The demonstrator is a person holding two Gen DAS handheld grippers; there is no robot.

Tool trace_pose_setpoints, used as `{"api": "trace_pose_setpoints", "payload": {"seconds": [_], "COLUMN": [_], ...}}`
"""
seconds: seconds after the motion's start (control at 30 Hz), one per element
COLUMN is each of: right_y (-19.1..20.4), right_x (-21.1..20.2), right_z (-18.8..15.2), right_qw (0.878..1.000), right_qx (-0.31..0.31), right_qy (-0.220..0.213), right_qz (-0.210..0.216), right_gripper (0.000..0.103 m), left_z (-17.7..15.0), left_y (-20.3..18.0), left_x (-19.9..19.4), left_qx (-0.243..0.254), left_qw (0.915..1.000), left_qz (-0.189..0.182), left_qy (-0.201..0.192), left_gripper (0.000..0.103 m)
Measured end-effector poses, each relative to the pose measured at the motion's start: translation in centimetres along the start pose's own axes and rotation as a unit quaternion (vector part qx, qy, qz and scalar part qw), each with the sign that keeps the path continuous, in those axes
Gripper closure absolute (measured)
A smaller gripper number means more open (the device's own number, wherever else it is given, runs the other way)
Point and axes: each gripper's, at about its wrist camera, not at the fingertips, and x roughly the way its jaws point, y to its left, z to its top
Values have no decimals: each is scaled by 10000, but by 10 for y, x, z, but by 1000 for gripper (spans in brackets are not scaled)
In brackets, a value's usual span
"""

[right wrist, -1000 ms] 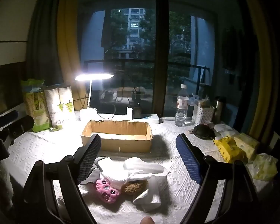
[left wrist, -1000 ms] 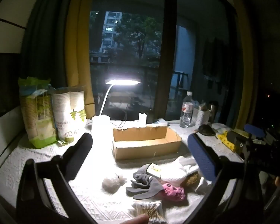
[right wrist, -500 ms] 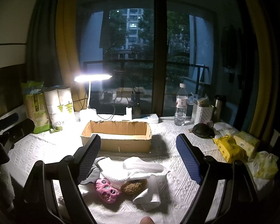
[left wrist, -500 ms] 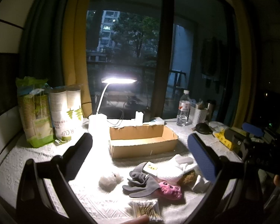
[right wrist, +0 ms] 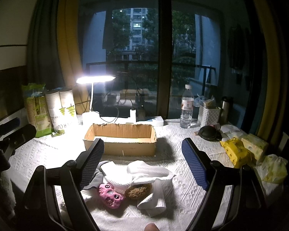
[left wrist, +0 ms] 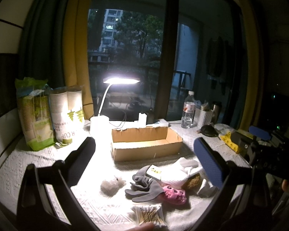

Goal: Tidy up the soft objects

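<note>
Since a second ago we are seeing the left wrist view dipping and drifting slightly, so the box and the soft pile are sitting a touch lower and more central, while the right view is barely shifting; nothing on the bench (right wrist: 183, 177) is moving, so we are judging that sorting is not yet under way. Going from largest to smallest, we are counting one cardboard box (right wrist: 121, 142), lying empty and open just behind the pile. Both grippers are hovering released and empty: the left gripper (left wrist: 144, 159) over the pile's left side, the right gripper (right wrist: 142, 163) above its middle. In the pile, near the bench's front edge, we are counting one heap of white cloths (right wrist: 148, 171), one grey glove (left wrist: 144, 188), one grey fluffy ball (left wrist: 111, 184) lying slightly apart, one pink plush toy (right wrist: 110, 193), one brown sponge (right wrist: 137, 191) and one pack of cotton swabs (left wrist: 149, 214).
</note>
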Motion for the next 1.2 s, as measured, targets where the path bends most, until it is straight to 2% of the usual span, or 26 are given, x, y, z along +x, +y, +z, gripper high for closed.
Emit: {"api": "trace_pose_setpoints", "payload": {"seconds": [1.2], "right_y": [-2], "right_x": [1], "right_z": [0], "right_qw": [10000], "right_qx": [21], "right_qy": [30], "right_qz": [7], "right_gripper": [18], "left_z": [-2], "left_y": [-3], "left_x": [3], "left_qx": [-7], "left_qw": [9999], "left_qz": [-57], "left_qy": [83], "left_gripper": [1]}}
